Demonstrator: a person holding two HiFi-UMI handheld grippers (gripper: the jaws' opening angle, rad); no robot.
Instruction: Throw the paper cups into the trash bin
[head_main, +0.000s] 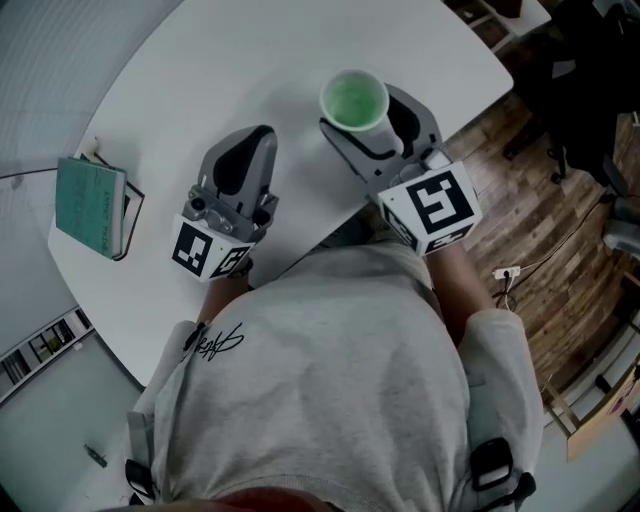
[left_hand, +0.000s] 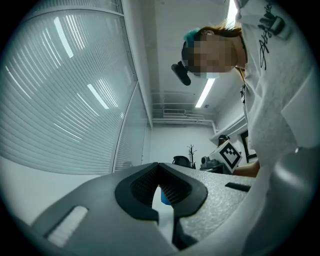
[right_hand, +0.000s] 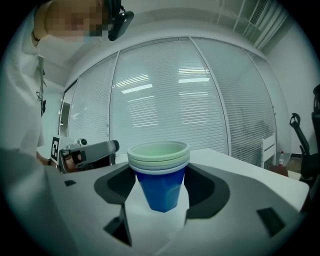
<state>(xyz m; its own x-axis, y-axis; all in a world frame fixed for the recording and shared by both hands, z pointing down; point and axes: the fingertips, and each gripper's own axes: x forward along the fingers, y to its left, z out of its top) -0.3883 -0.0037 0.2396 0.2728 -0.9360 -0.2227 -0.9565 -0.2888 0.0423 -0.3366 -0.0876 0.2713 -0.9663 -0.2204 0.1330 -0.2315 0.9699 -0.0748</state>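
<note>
A stack of paper cups (head_main: 354, 99), blue outside and pale green inside, stands upright between the jaws of my right gripper (head_main: 375, 115), which is shut on it over the white table's right part. In the right gripper view the cups (right_hand: 160, 172) fill the middle of the gap of the right gripper (right_hand: 161, 187). To the left, my left gripper (head_main: 248, 140) hovers over the table with its dark pads together and nothing between them. In the left gripper view, the left gripper (left_hand: 161, 192) leaves only a thin slit, with a sliver of blue beyond it.
The round white table (head_main: 250, 50) carries a teal book (head_main: 92, 207) near its left edge. Wooden floor (head_main: 540, 200) with cables lies to the right, and dark furniture (head_main: 580, 70) stands at the upper right. Window blinds (right_hand: 165, 100) rise behind the table. No trash bin shows.
</note>
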